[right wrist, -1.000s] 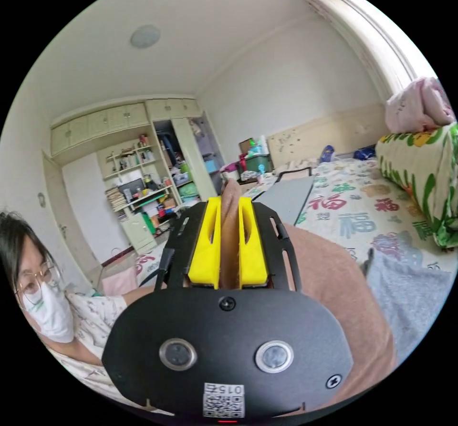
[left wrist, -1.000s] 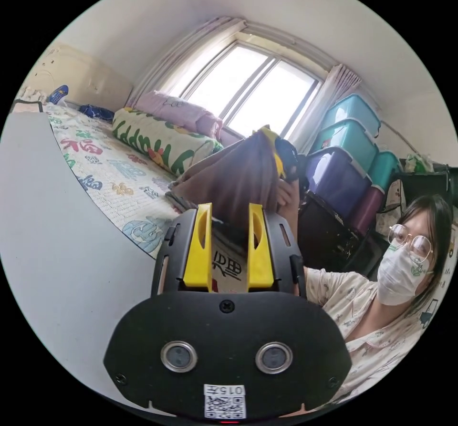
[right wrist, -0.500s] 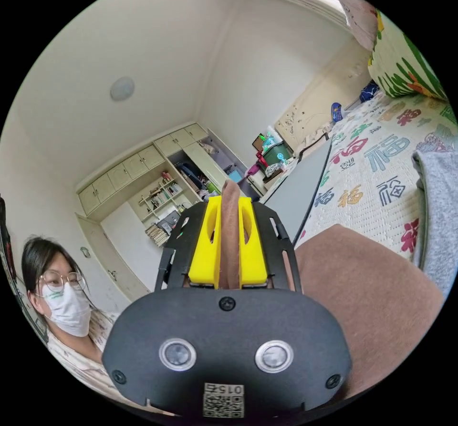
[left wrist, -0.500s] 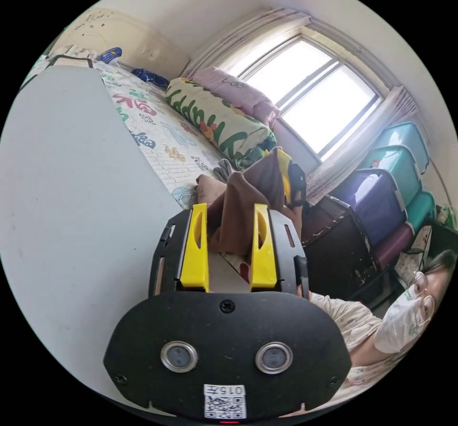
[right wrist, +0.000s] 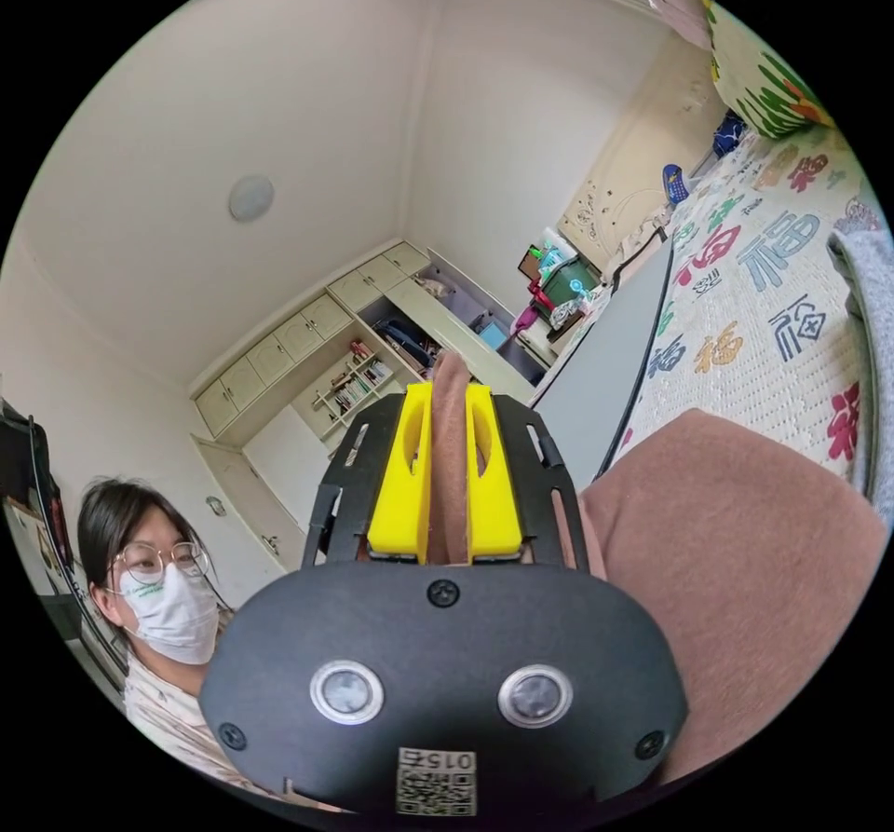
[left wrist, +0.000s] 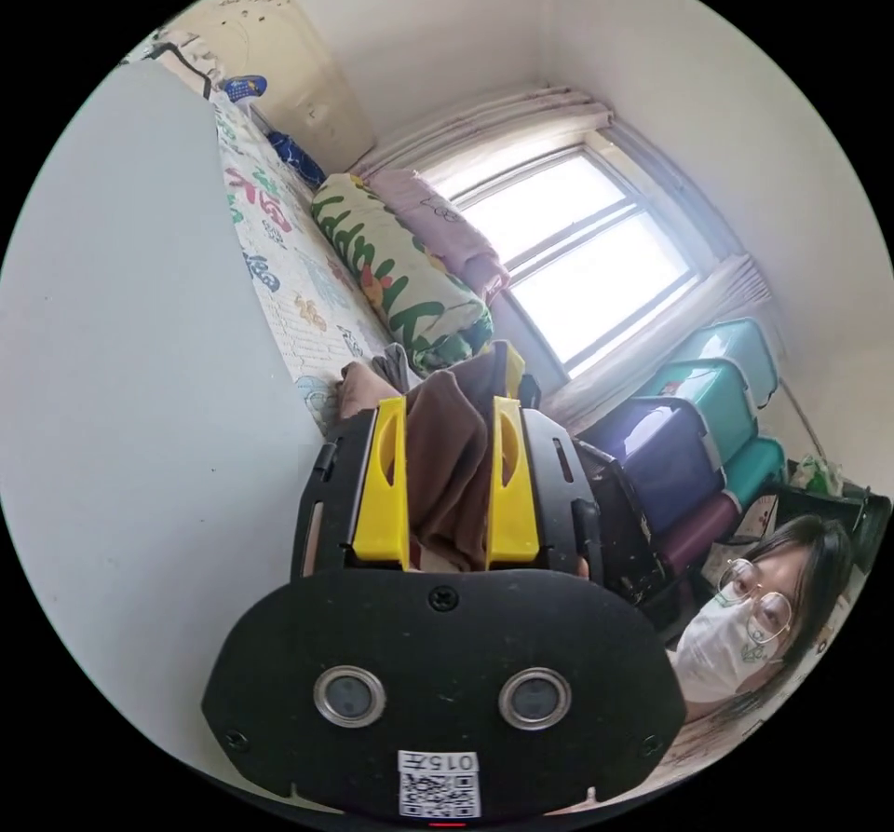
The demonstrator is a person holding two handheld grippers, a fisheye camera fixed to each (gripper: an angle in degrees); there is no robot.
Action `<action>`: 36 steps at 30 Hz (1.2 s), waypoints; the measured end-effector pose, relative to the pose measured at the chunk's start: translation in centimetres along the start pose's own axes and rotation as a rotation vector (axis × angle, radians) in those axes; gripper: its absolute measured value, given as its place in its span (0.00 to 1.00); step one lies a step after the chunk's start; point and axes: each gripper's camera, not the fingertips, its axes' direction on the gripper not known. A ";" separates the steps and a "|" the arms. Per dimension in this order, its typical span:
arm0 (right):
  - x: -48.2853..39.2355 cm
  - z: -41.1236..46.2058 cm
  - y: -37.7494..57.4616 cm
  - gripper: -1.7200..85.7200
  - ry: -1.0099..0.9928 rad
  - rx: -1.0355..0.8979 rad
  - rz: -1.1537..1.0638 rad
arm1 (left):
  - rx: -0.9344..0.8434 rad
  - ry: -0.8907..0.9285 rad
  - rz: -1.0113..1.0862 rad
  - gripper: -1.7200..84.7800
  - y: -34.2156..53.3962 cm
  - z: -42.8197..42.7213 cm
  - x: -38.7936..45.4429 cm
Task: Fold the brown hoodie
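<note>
Left gripper view: the left gripper has its jaws parted, a bunched fold of the brown hoodie between them; whether they press it is unclear. A bare grey board spreads leftward.

Right gripper view: the right gripper is clamped tight on a hoodie edge; cloth drapes to its right.

Printed across the bed sheet, large coloured Chinese characters, among them 福 in red and in blue, and possibly the same character in green and orange, though too warped at the fisheye edge for certainty.
</note>
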 end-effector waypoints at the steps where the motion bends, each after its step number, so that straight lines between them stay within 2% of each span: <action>1: 0.6 -0.3 0.2 0.09 -0.003 -0.005 0.000 | -0.005 -0.035 0.013 0.17 -0.6 0.7 1.5; 4: 2.2 -0.9 1.0 0.09 -0.009 -0.007 0.002 | 0.000 -0.100 0.047 0.16 -1.7 2.4 5.0; 12: 6.7 -1.2 3.5 0.09 -0.025 -0.013 0.004 | 0.041 -0.073 0.011 0.16 -4.8 6.0 10.8; 15: 8.3 0.6 4.6 0.09 -0.054 -0.084 -0.010 | 0.031 -0.015 0.019 0.16 -5.9 7.9 14.0; 19: 10.7 4.4 7.3 0.09 -0.072 -0.199 -0.019 | -0.063 -0.042 0.019 0.15 -7.5 11.3 17.4; 29: 18.2 7.9 13.9 0.09 -0.078 -0.096 0.036 | -0.052 -0.069 0.052 0.07 -10.5 13.8 25.8; 31: 18.6 8.9 15.3 0.09 -0.039 -0.075 0.009 | -0.048 -0.086 0.077 0.06 -10.8 14.1 27.7; 35: 14.9 11.5 18.0 0.09 0.264 0.016 -0.176 | -0.002 -0.213 0.196 0.04 -11.0 14.4 33.0; 36: 14.1 12.0 18.3 0.09 0.288 0.018 -0.198 | 0.005 -0.223 0.209 0.04 -11.1 14.3 33.9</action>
